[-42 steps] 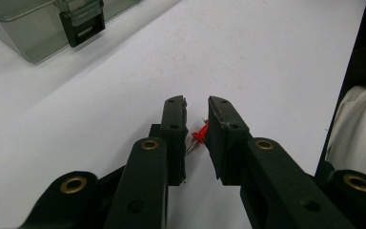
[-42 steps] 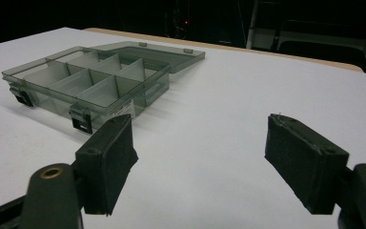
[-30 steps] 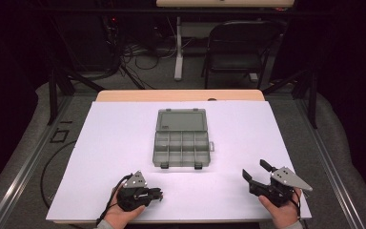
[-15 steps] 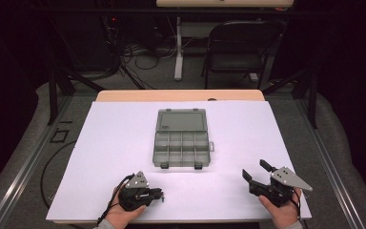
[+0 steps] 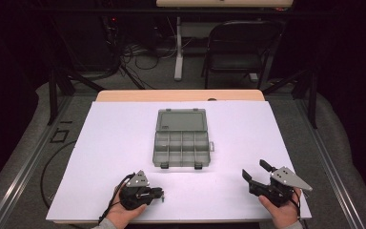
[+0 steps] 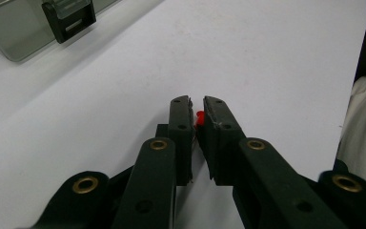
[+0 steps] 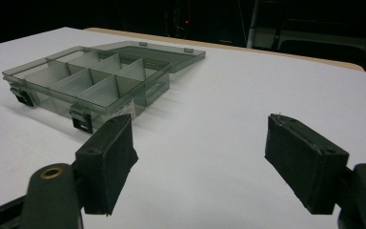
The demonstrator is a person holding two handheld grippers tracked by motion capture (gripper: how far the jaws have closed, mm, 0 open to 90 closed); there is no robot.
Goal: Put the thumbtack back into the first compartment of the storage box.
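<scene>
We hold two grippers at the near edge of the table. Our left gripper has its jaws pressed nearly together on a small red piece, which peeps out between the pads; what the piece is we cannot tell. In the high view this left gripper sits at about seven o'clock on the sheet. Our right gripper has its jaws spread wide with nothing between them, and it rests at about five o'clock.

We judge the step in hand to be carrying the red piece to the organizer box, which lies open at the middle of the sheet, roughly one o'clock from our left gripper. Its lid lies flat on the far side, and the compartments look empty from the right gripper view. The next move calls for lifting the left gripper, bringing it over one compartment, and lowering before letting go, so that the piece does not bounce out.

The surface is a white sheet over a wooden table. Beyond, at twelve o'clock, the dark room holds a folding chair and loose cables on the floor.
</scene>
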